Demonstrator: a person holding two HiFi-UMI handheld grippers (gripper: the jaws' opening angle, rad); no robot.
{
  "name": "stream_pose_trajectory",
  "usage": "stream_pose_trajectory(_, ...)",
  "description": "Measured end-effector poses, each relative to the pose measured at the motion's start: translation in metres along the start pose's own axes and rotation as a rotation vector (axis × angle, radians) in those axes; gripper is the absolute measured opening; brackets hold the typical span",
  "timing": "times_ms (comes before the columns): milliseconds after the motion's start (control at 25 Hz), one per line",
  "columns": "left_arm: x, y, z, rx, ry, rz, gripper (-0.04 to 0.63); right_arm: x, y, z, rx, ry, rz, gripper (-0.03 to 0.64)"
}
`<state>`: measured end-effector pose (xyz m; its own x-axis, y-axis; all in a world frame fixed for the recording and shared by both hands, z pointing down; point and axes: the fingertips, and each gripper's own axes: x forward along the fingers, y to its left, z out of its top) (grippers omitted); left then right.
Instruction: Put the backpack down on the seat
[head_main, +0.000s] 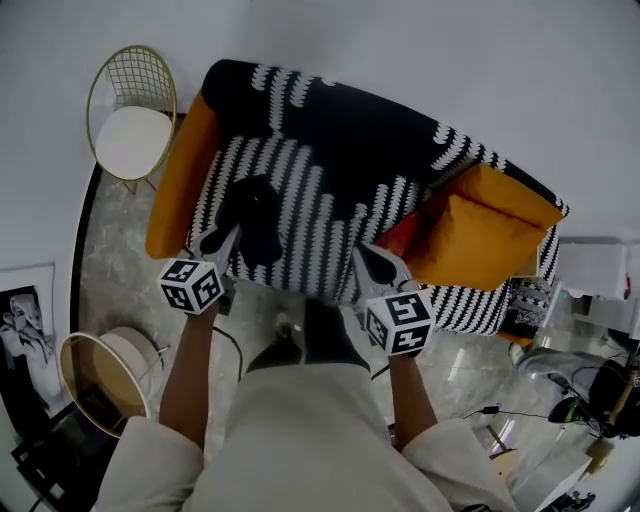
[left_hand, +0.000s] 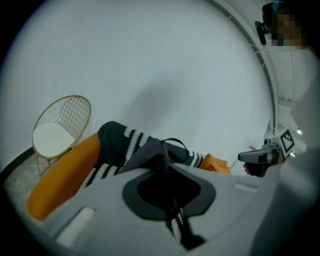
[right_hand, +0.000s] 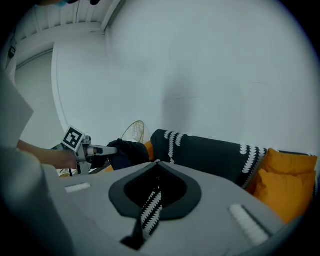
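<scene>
The black backpack (head_main: 255, 212) hangs over the left part of the sofa seat (head_main: 320, 235), which is black with white stripes. My left gripper (head_main: 228, 240) is shut on the backpack's top. In the left gripper view its dark fabric and thin strap (left_hand: 150, 150) bunch at the closed tips of the left gripper (left_hand: 162, 146). I cannot tell whether the bag's bottom rests on the seat. My right gripper (head_main: 368, 256) is at the seat's front edge, shut and holding nothing. In the right gripper view the right gripper (right_hand: 157, 162) points at the sofa back, with the backpack (right_hand: 127, 152) to its left.
Orange cushions (head_main: 480, 235) fill the sofa's right end, and an orange armrest (head_main: 180, 175) bounds its left. A gold wire chair (head_main: 130, 120) stands to the left by the white wall. A round gold side table (head_main: 100, 375) is near my left leg. Clutter and cables (head_main: 580, 400) lie at the right.
</scene>
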<state>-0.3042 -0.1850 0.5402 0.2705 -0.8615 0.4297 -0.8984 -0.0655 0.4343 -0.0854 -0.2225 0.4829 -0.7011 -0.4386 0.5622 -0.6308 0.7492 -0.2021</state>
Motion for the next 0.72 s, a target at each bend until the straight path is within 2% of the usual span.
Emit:
stream_pose_trajectory(280, 0.062, -0.015, -0.019, -0.011, 0.070, -0.019, 0.012, -0.003, -0.053, -0.025, 0.054, 0.035, -0.049, 0.006)
stream_pose_trajectory(560, 0.108, -0.015, -0.038, -0.018, 0.136, -0.028, 0.012, 0.006, -0.072, -0.033, 0.096, 0.037, -0.064, 0.006)
stream_pose_trajectory(720, 0.133, -0.023, -0.053, 0.009, 0.175, -0.047, 0.012, 0.008, -0.080, -0.040, 0.114, 0.043, -0.074, 0.006)
